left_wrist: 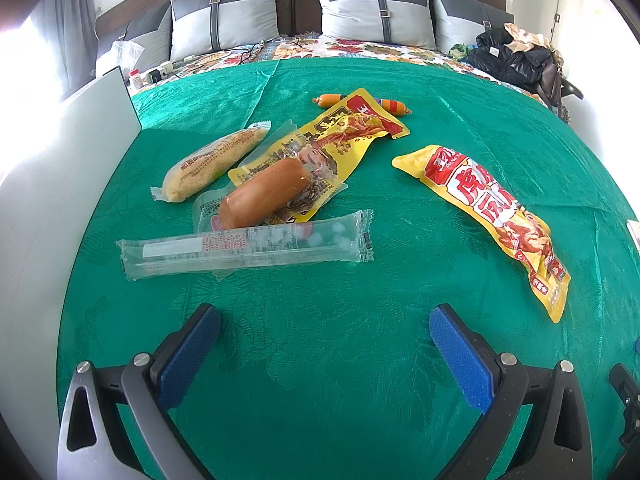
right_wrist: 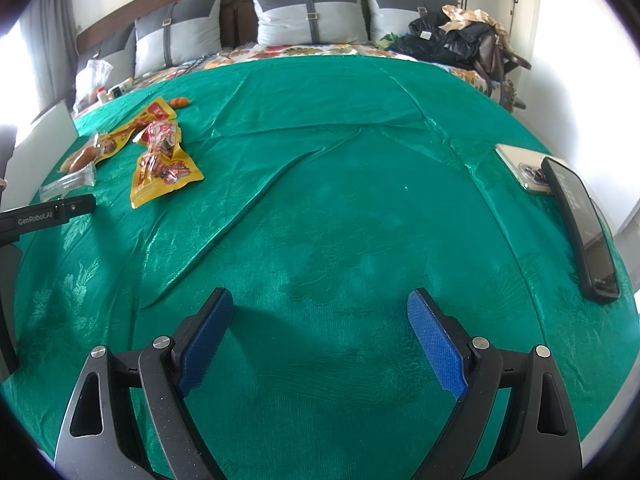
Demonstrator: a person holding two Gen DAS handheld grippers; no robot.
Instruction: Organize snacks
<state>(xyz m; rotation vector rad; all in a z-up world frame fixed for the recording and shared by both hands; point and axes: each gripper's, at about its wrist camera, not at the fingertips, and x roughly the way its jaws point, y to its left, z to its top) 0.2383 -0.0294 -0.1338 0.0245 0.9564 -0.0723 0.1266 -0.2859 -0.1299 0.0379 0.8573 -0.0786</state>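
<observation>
Snacks lie on a green cloth (left_wrist: 320, 360). In the left wrist view a clear long packet (left_wrist: 248, 246) lies nearest, then a wrapped brown bun (left_wrist: 266, 194), a crumbed bread roll (left_wrist: 212, 164), a yellow pouch (left_wrist: 340, 136), small sausages (left_wrist: 394, 106) behind it, and a second yellow pouch (left_wrist: 500, 216) to the right. My left gripper (left_wrist: 324, 340) is open and empty, just short of the clear packet. My right gripper (right_wrist: 320, 328) is open and empty over bare cloth; the snacks, with a yellow pouch (right_wrist: 164, 168) nearest, lie far left.
A white box wall (left_wrist: 60, 208) stands at the left edge. Two phones (right_wrist: 576, 224) lie at the right of the cloth. Pillows (left_wrist: 376, 12) and a black bag (left_wrist: 516, 56) sit at the back. The left gripper's body (right_wrist: 44, 216) shows in the right wrist view.
</observation>
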